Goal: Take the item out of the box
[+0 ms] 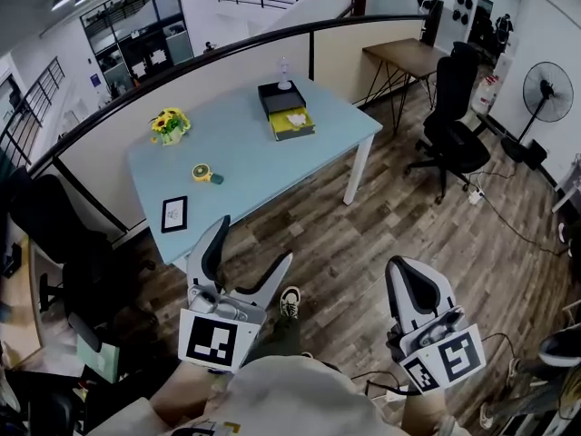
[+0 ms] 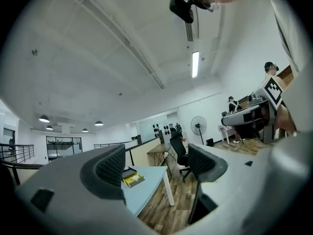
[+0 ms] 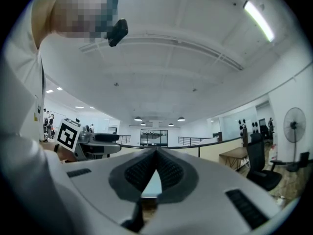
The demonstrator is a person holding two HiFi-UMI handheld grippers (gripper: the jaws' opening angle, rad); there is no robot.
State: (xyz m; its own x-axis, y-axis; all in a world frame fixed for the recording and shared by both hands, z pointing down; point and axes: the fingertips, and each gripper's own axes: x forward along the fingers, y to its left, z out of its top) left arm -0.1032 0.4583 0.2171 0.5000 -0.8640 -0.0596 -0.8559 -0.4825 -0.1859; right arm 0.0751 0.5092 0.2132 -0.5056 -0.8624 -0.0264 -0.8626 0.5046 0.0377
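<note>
The box (image 1: 280,95) is black and stands at the far end of the light blue worktop (image 1: 236,157). Its yellow part (image 1: 292,123) lies open at the front, and a small pale item (image 1: 297,116) lies in it. In the left gripper view, the same box (image 2: 132,177) shows small between the jaws, far away.

The left gripper (image 1: 254,241) has its jaws wide apart with nothing between them. The right gripper (image 1: 406,275) has its jaws together, tips touching, on nothing. Both are above the wooden floor (image 1: 363,234), well apart from the worktop.

On the worktop are also a pot of yellow flowers (image 1: 170,123), a round yellow thing (image 1: 204,173) and a small black frame (image 1: 174,213); its print is too small to read. The only clear print is the black-and-white square marker on each gripper's cube.
</note>
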